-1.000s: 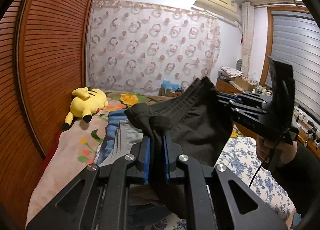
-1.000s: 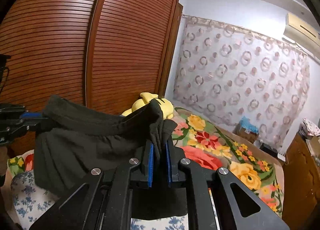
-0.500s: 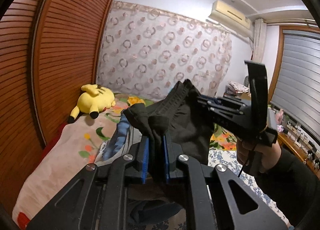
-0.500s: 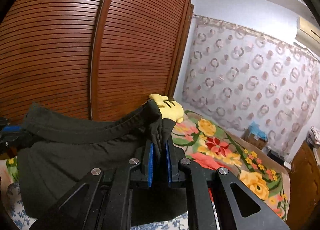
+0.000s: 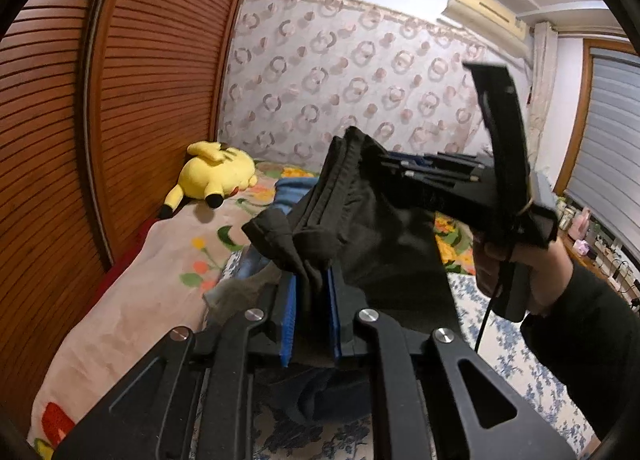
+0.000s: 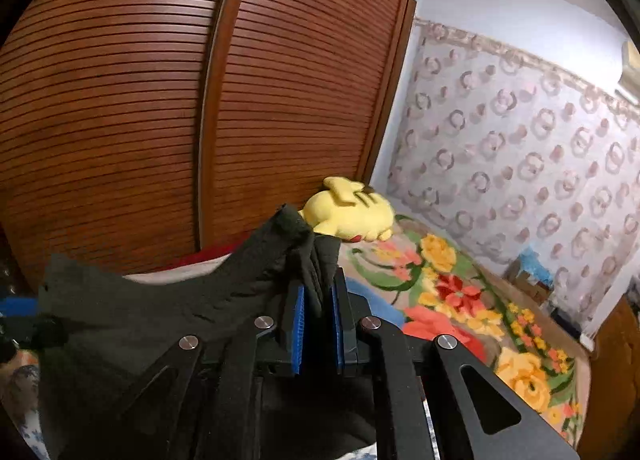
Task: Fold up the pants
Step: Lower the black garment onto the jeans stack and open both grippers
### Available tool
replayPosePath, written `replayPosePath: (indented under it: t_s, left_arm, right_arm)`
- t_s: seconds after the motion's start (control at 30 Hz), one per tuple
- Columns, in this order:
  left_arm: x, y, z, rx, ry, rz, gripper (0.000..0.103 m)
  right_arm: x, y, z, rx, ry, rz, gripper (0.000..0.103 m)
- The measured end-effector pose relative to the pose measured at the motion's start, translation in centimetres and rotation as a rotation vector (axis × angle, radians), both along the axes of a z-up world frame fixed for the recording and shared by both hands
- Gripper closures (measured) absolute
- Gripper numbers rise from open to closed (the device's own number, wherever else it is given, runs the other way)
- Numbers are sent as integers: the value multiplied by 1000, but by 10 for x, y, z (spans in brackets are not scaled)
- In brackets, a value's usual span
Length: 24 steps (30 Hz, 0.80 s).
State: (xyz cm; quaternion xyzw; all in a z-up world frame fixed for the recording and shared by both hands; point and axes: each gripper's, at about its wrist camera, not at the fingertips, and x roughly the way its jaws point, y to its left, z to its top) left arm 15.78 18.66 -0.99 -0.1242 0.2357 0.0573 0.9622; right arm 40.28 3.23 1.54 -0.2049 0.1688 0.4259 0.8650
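The black pants (image 5: 372,227) hang in the air above the bed, held by the waistband between both grippers. My left gripper (image 5: 312,284) is shut on one end of the waistband. My right gripper (image 6: 318,292) is shut on the other end; it also shows in the left wrist view (image 5: 404,171), held by a hand at the right. In the right wrist view the pants (image 6: 160,308) stretch away to the left and their lower part hangs hidden below the fingers.
A yellow plush toy (image 5: 214,175) lies on the flowered blanket (image 5: 160,280) by the brown slatted wardrobe (image 5: 120,99). Blue and grey clothes (image 5: 260,268) lie on the bed under the pants. A patterned curtain (image 5: 360,91) covers the far wall.
Both grippers have risen and turned left with the pants still held between them. The right gripper has swung closer to the left one, so the waistband hangs shorter.
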Motion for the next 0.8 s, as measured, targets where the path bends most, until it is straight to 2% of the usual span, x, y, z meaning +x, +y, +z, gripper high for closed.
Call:
replayPosePath:
  t_s: [0.07,0.1,0.2,0.27,0.3,0.33,0.47,0.7,0.8]
  left_arm:
    - [3,0,-3,2,19,5,88]
    - [4,0,-5,2,24,7,88]
    - [5,-1,-11,1,42,6,87]
    - [5,-2,-15,10,53,10,85]
    - [6,-2,-17,15,57,13,84]
    - [6,-2,-19,16,59,16,81]
    - [6,1,-26,6,70,29,62]
    - [8,4,-33,-13,92,22,50]
    - [9,7,-34,-18,99,26,38]
  right_arm:
    - [4,2,-1,-17,21,-6,93]
    - [6,3,-1,-25,35,-3,88]
    - [10,-1,-1,-32,51,2,84]
    - [13,-7,1,-27,58,0,74]
    - [15,-12,2,-28,65,-6,65]
    - [17,-15,3,-26,70,-11,62]
    - [16,-33,3,-37,107,26,62]
    - [32,-42,-9,-68,165,17,62]
    - [45,-36,-20,-77,199,-18,62]
